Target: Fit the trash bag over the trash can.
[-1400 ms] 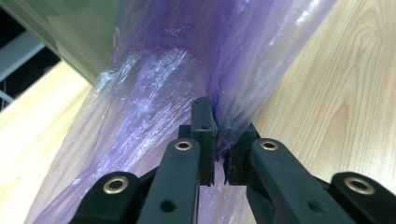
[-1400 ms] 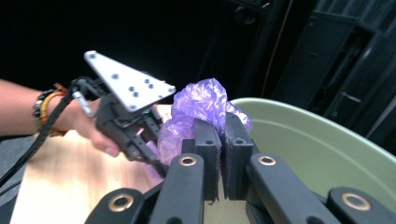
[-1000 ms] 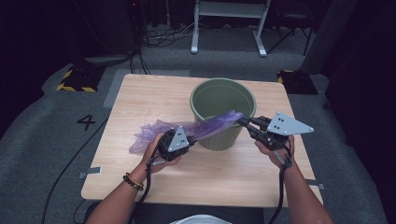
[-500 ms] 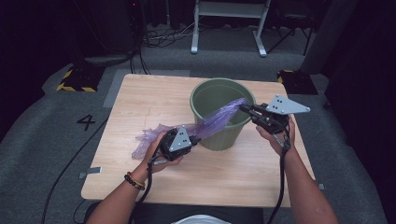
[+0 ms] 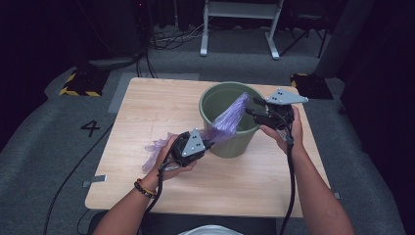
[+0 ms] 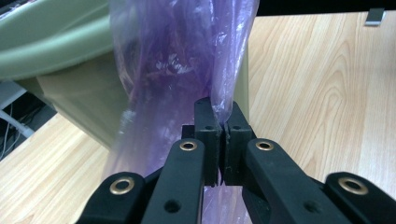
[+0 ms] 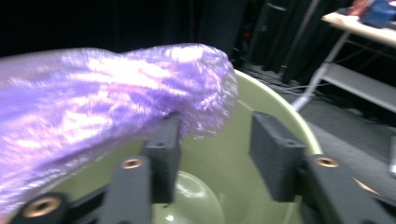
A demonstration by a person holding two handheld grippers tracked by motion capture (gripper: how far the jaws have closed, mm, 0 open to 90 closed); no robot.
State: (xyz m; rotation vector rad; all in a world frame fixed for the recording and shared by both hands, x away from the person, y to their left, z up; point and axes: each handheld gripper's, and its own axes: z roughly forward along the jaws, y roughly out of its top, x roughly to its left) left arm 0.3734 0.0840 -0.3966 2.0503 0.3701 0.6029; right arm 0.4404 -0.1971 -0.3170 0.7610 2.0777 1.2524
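1. Left gripper (image 5: 208, 145), lower centre of high view: jaws clamped on bag (image 5: 226, 122); film pinched between the pads in left gripper view (image 6: 223, 119).
2. Right gripper (image 5: 250, 107), right of centre, over bin (image 5: 230, 147) rim: jaws have just been opening, now apart. Bag end lies against one pad (image 7: 163, 140), other pad clear, nothing pinched.
3. Bag position: stretched from table (image 5: 147, 112) at left, through left gripper, up across bin rim, tip over bin mouth beside right gripper.
4. Key relation: bag long axis runs lower left to upper right in high view; free tip just left of right jaws, above the bin opening. Right gripper nearer the tip, left nearer the tail.
5. Likely next: regrip tip or mouth edge to spread bag over rim; needs jaws around film, not beside it.
6. Bag look: thin translucent purple plastic, crinkled, twisted into a rope, glossy; loose tail bunched on table left of left hand (image 5: 171, 156).
7. Bin: round, olive green, upright, looks empty inside (image 7: 219, 186).
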